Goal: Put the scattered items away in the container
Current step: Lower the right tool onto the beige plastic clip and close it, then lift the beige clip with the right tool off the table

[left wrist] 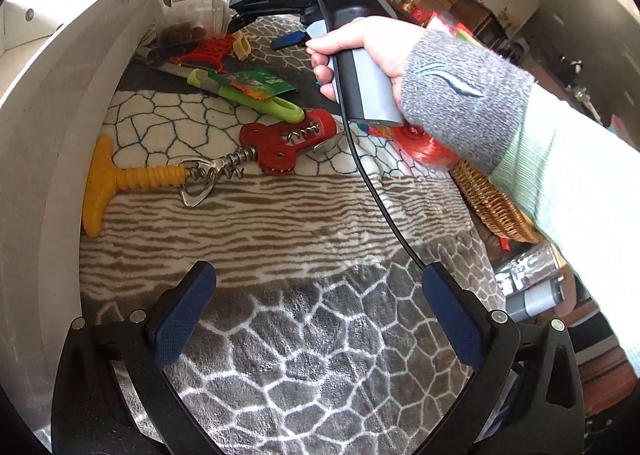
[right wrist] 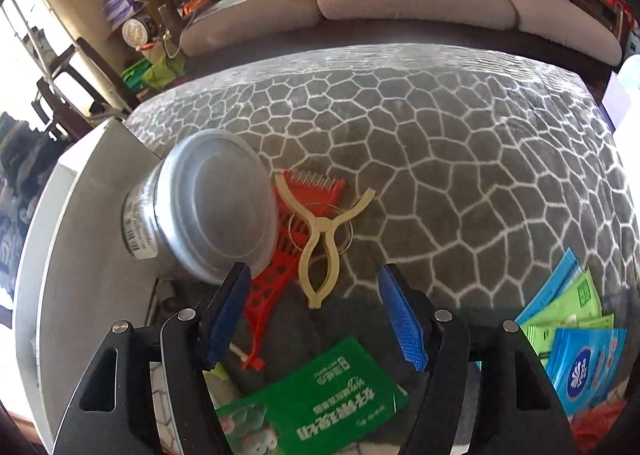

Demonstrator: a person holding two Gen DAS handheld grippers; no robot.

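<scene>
Although a white container [left wrist: 60, 103] is seen at the left of the blanket [left wrist: 280, 355], its inside is hidden, so progress cannot be judged. Still scattered: yellow corkscrew [left wrist: 132, 179], red corkscrew [left wrist: 280, 143], green-handled tool [left wrist: 256, 101], green packet [right wrist: 316, 399], red comb [right wrist: 280, 275], beige clip [right wrist: 320, 239], clear jar [right wrist: 208, 211] leaning on the container wall. Right gripper [right wrist: 316, 319]: jaws apart, nothing held, poised above clip and comb. Left gripper [left wrist: 316, 319]: wide, empty. A wicker basket [left wrist: 492, 203] and blue tissue packs [right wrist: 584, 367] are noted at the right.

Hidden and cut-off parts

The person's arm [left wrist: 560, 175] covers most of the wicker basket [left wrist: 496, 207] and red spool [left wrist: 428, 149]; the green packet [right wrist: 320, 399] runs off the near edge.
</scene>
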